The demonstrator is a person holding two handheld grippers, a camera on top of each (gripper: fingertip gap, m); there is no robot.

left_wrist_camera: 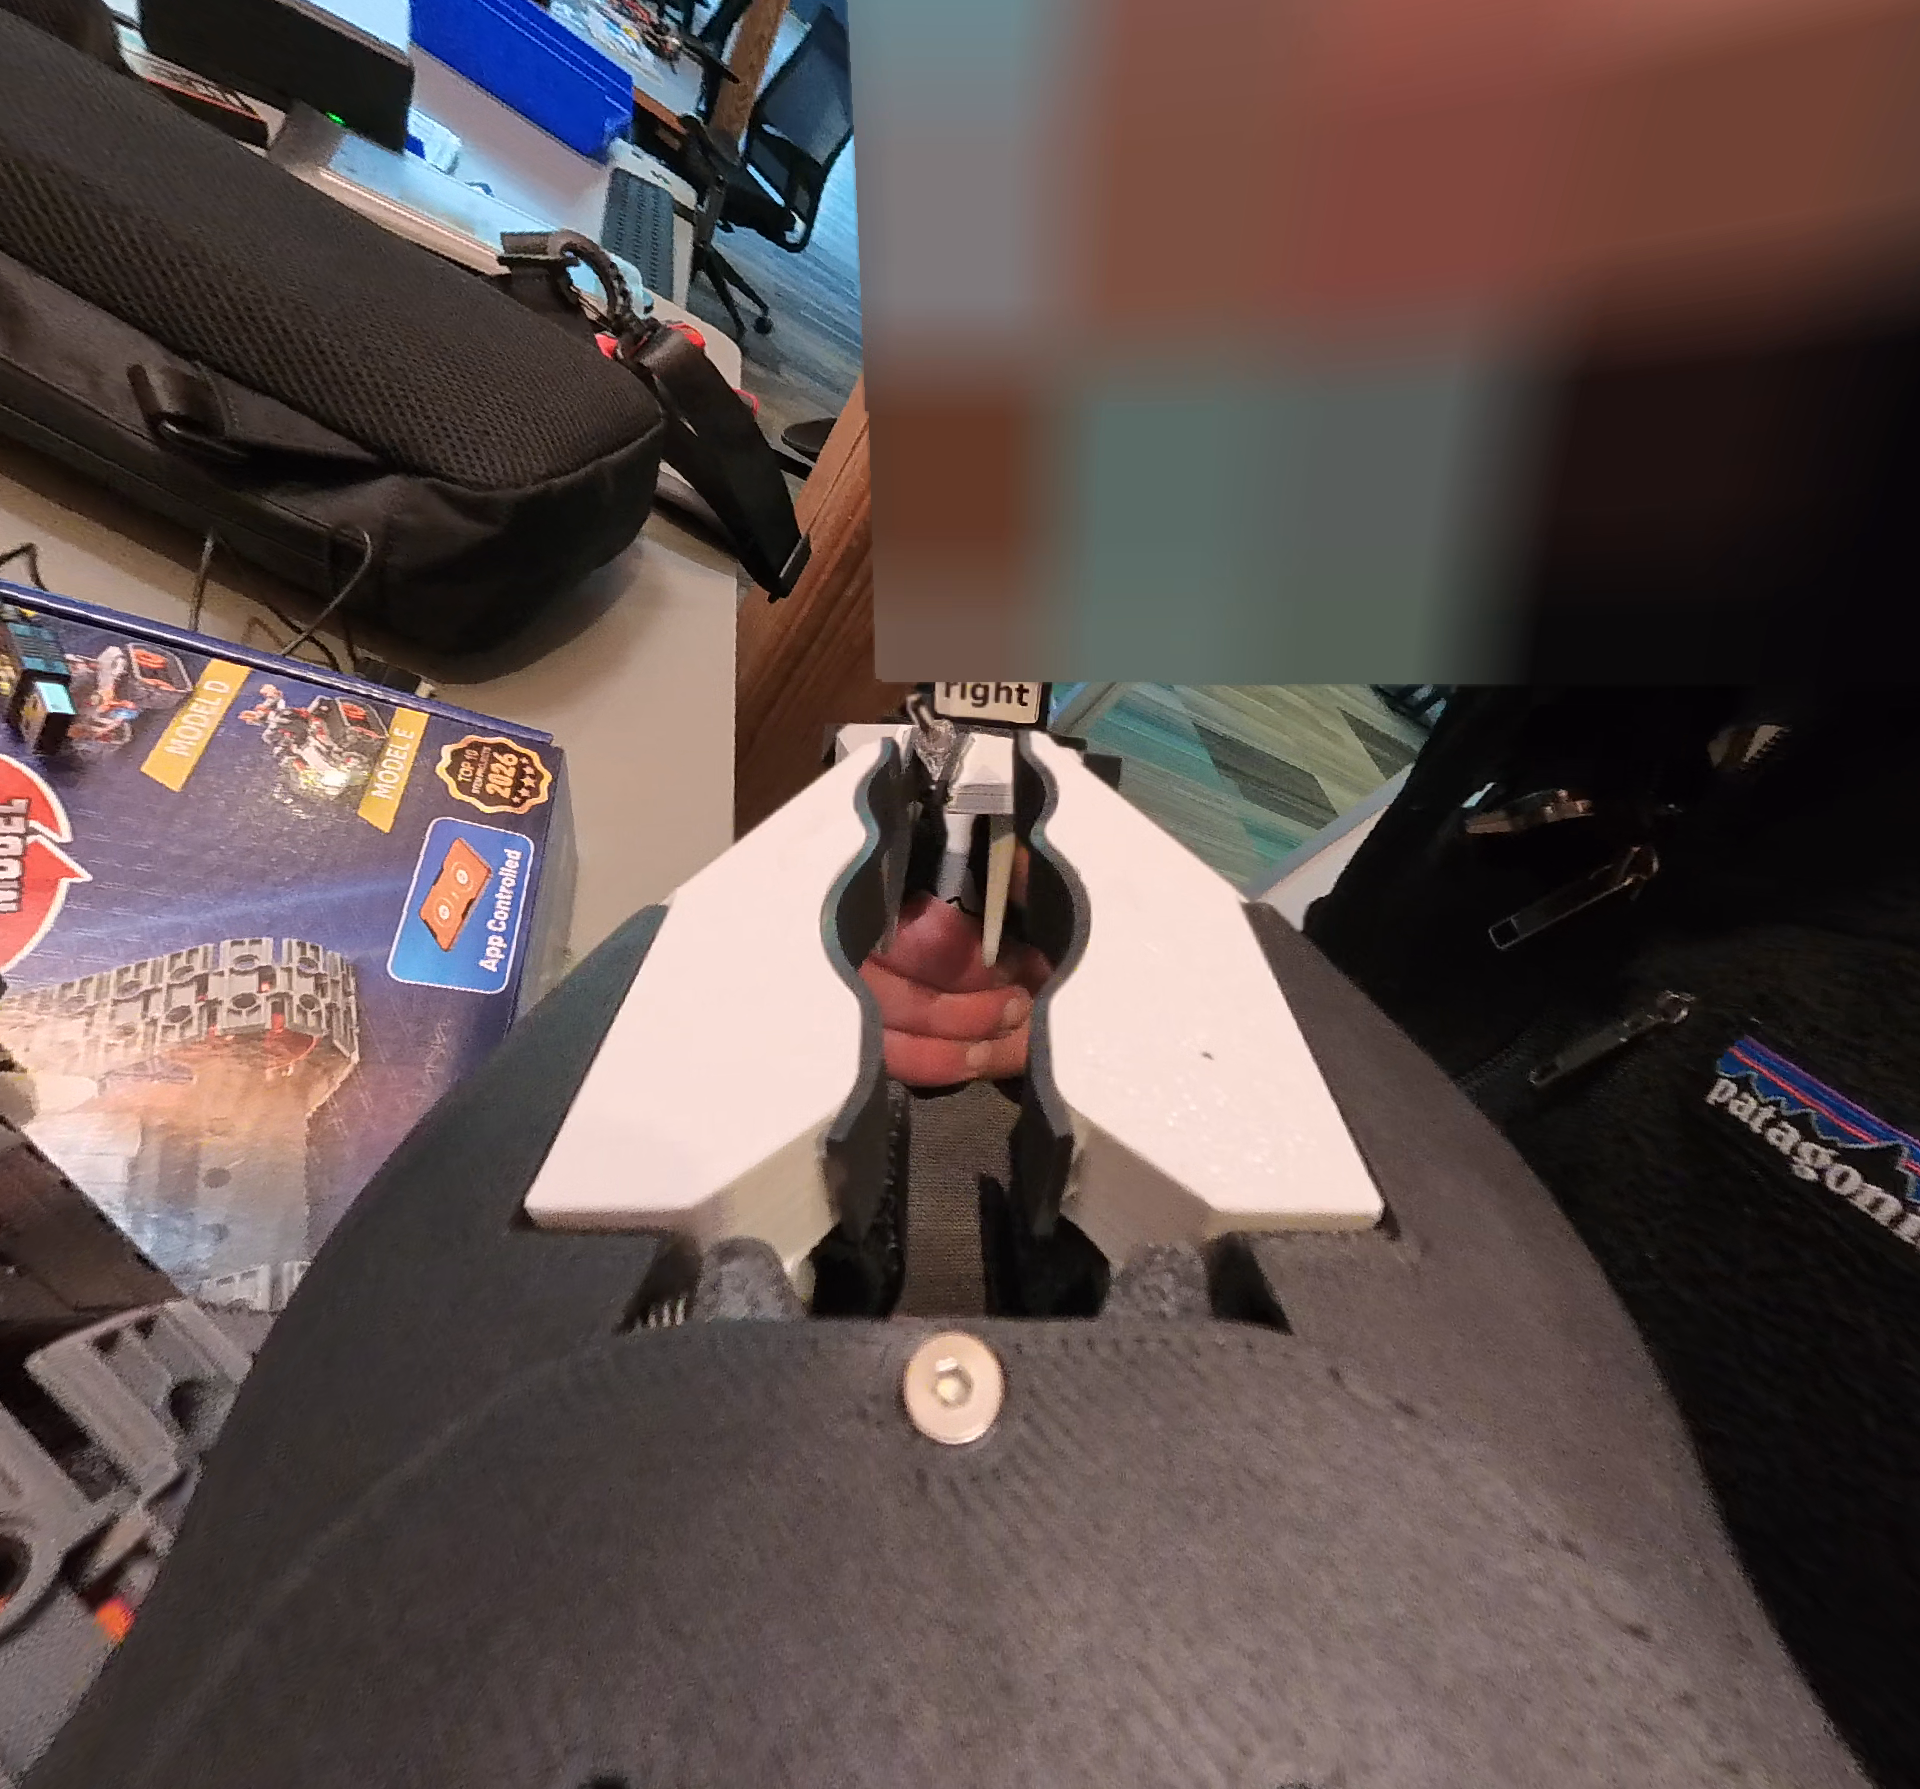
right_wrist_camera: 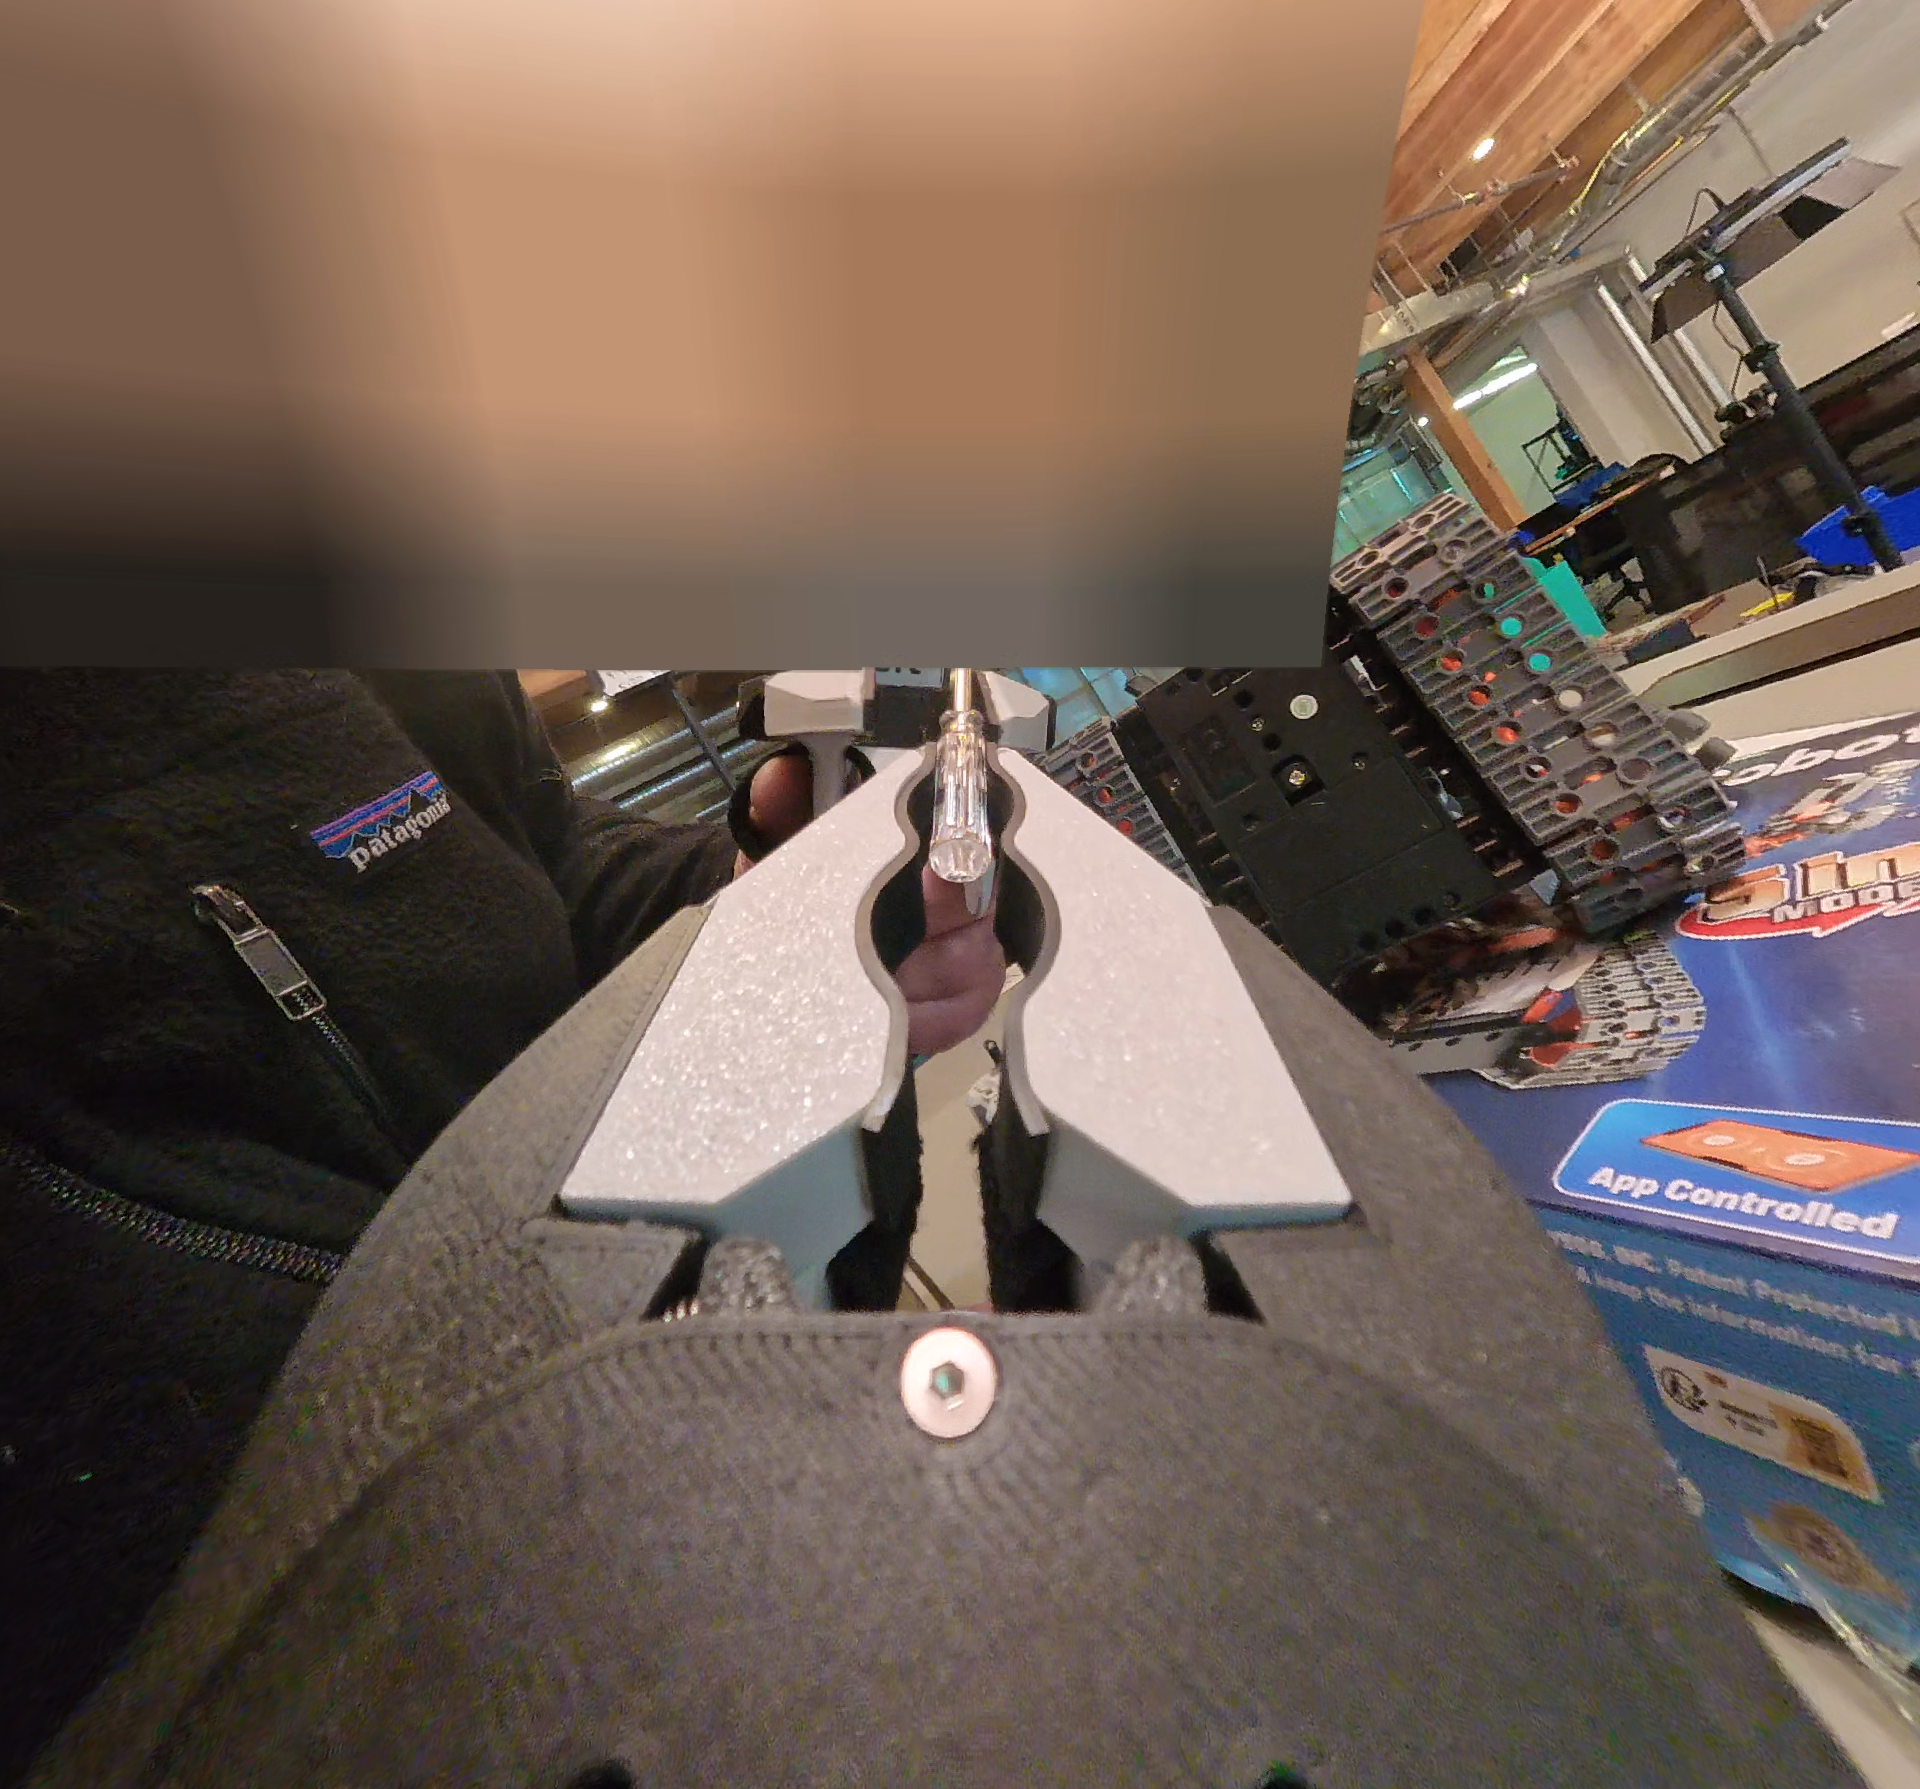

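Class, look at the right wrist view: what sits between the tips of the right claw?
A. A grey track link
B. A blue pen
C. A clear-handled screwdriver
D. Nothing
C: a screwdriver with a clear handle and metal shaft stands between the tips of the right claw.

Both views are being lit evenly by bright indoor light. Straight edges are being bent outward by wide-angle distortion, and the nearest dark housing is being rendered slightly soft.

Screwdriver (right_wrist_camera: 961, 804) shaft hidden; blue box (left_wrist_camera: 260, 908) cut off.
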